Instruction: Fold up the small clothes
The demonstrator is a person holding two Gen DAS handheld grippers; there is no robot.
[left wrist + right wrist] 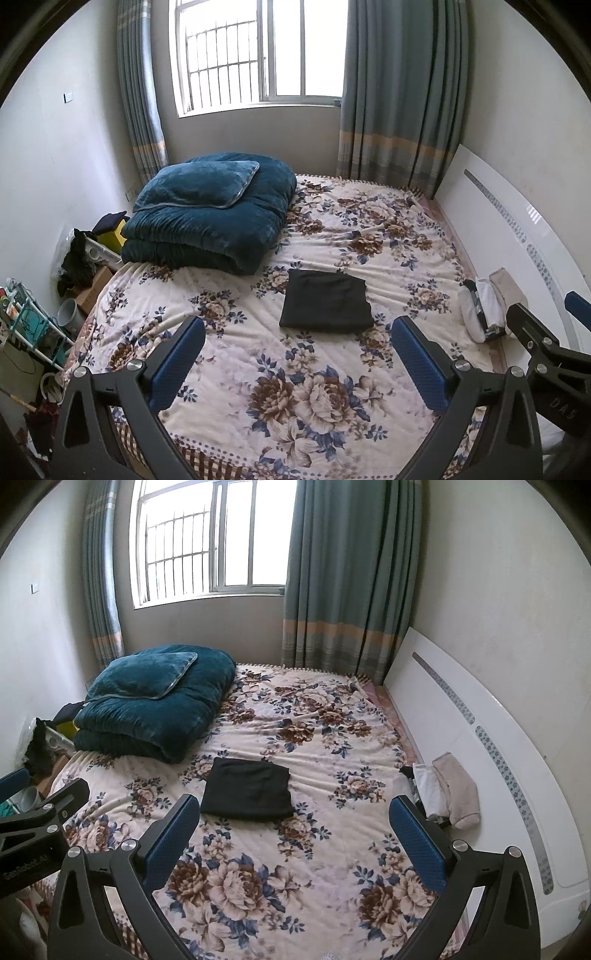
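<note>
Both grippers, left [298,354] and right [294,832], hover with jaws spread wide and empty above the flowered bedspread [332,369], the folded black garment [325,301] lying flat just beyond their fingertips. Only the left view shows the cluttered shelf [26,325] beside the bed.

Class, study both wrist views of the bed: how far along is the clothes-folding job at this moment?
Done: one black garment lies folded in a neat rectangle on the floral bedspread. In hand: nothing; the left tool and right tool are both open and empty above the bed. Left: a small pile of light clothes by the white headboard probably comes next, though whether it is already folded is unclear.
</note>
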